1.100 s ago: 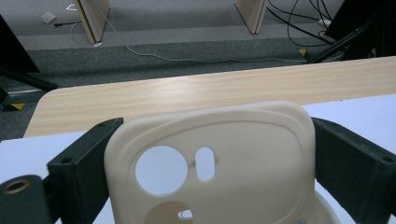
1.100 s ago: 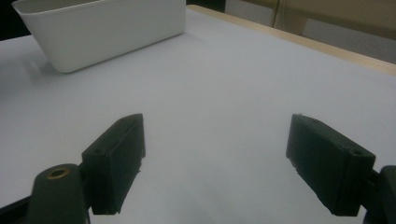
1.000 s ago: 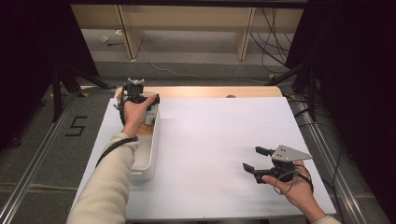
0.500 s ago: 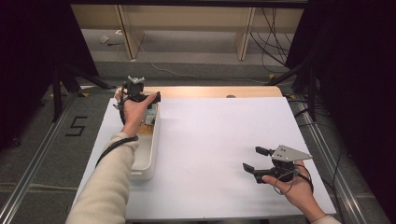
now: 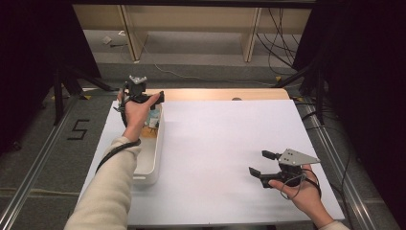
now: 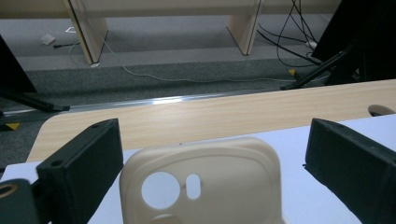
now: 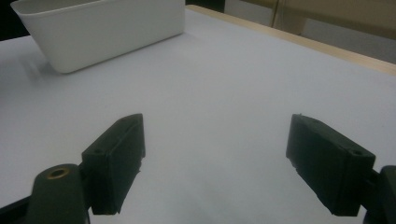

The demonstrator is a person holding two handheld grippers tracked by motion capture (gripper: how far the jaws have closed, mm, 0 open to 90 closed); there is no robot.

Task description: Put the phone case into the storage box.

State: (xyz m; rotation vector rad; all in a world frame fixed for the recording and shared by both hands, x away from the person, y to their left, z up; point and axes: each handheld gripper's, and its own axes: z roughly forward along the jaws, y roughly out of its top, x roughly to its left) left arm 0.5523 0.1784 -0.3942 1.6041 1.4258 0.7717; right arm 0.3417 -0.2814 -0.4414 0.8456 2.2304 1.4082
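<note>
Holding small items, white bin (image 5: 149, 158) sits below left gripper (image 5: 152, 98).

You have two grippers, left gripper (image 5: 143, 94), right gripper (image 5: 261, 163), one white bin (image 5: 151, 165), one cream phone case (image 6: 201, 184), one table (image 5: 230, 139).

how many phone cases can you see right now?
1 for sure: a cream phone case stands between the open jaws of the left hand-held gripper, over the far end of the white bin. The bin holds more items under the hand, too hidden to identify.
</note>
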